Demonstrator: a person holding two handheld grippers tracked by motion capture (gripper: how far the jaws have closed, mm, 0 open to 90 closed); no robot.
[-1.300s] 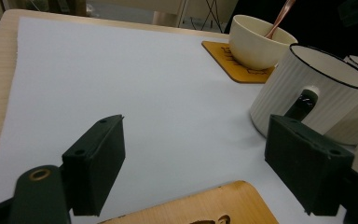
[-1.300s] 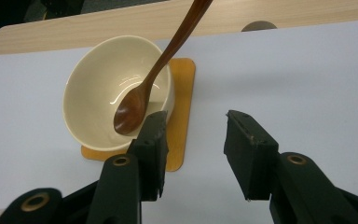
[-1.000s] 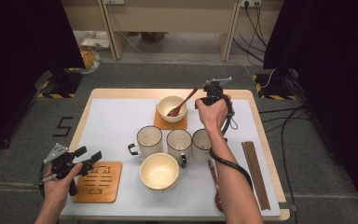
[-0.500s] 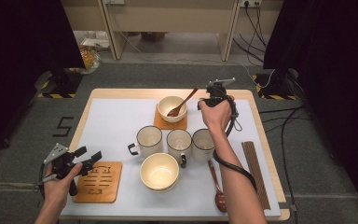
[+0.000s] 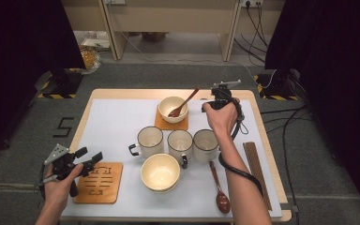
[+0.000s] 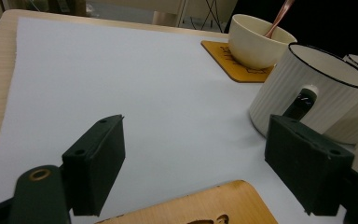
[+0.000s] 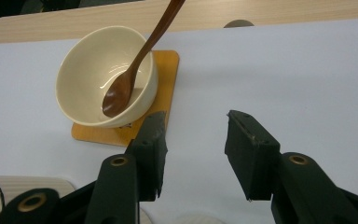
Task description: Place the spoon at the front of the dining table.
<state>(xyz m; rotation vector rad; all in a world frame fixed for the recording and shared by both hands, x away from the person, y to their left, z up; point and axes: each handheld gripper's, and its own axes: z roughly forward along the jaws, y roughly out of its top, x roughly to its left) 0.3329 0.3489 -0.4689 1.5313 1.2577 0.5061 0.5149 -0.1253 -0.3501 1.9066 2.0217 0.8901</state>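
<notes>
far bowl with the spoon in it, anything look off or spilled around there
Nothing spilled or broken. The far bowl sits upright on its wooden coaster, off toward one corner rather than centred. The wooden spoon leans on the rim, its head in the bowl. The right gripper hangs open beside it, holding nothing.

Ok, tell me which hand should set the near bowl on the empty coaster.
Left, probably. The left gripper hovers open at the empty coaster, with the near bowl just beside it. The right gripper is open at the table's far side, by the far bowl.
</notes>
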